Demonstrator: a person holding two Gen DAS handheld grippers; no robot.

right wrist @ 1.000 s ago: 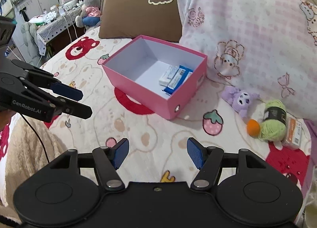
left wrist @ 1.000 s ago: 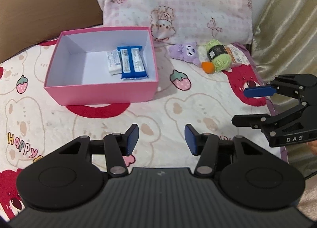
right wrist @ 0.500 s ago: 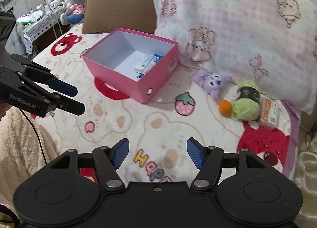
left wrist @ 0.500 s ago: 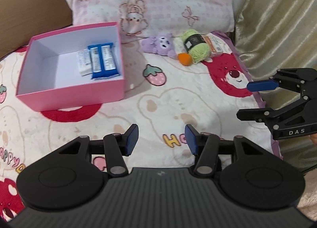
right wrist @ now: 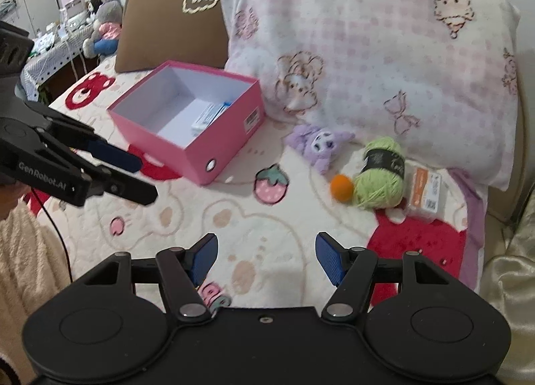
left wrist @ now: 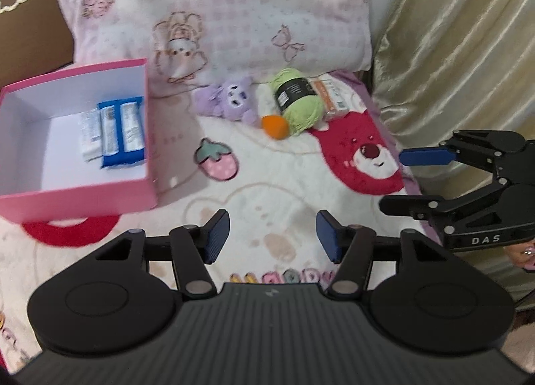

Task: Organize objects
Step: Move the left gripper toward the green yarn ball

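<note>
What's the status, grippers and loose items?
Left gripper opening, empty; right gripper open, empty. Plush, yarn, ball outside box. Path clear.

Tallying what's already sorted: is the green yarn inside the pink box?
No, the green yarn lies on the blanket beside the orange ball, apart from the pink box.

Open blanket (right wrist: 267, 218) leads to toys; pink box (right wrist: 220, 154) flanks left.

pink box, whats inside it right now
Inside the pink box lie a blue snack pack and a white packet beside it; its near wall hides part of the floor in the right wrist view.
</note>
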